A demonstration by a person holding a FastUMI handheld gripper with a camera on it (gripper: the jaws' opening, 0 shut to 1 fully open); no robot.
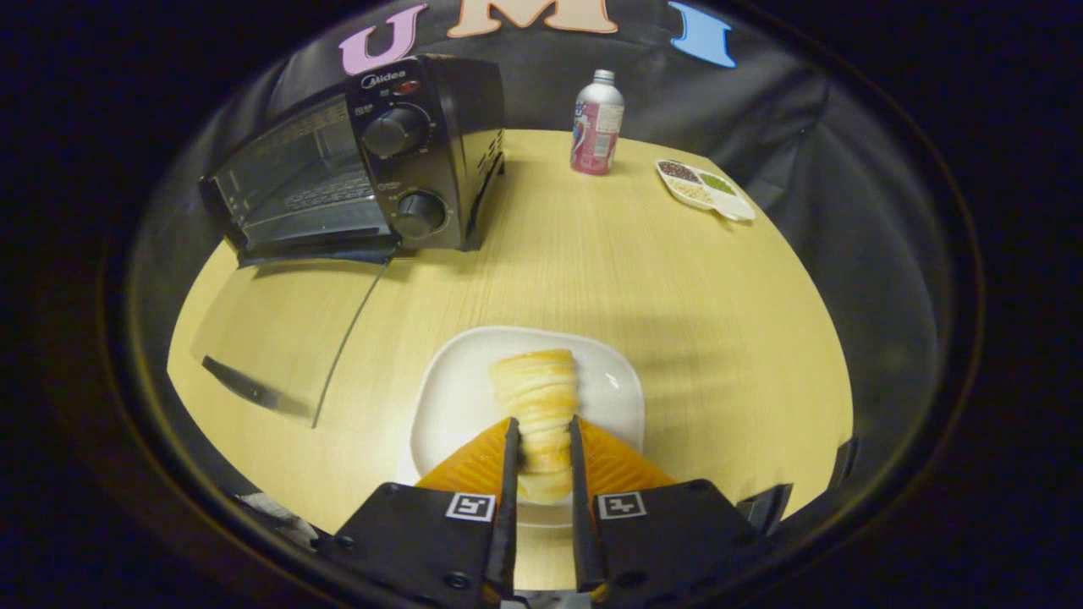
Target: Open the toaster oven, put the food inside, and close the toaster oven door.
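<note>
On the white square plate [457, 397], near the black toaster oven [355, 161] whose glass door [279, 338] already lies open, our claw [541, 444] pinches the pale ridged bread roll [537, 397]; we judge loading and closing remain.

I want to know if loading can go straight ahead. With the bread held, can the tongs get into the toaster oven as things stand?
Probably yes. The tongs are shut on the bread over the plate, the toaster oven door lies folded down open, and bare table lies between.
</note>
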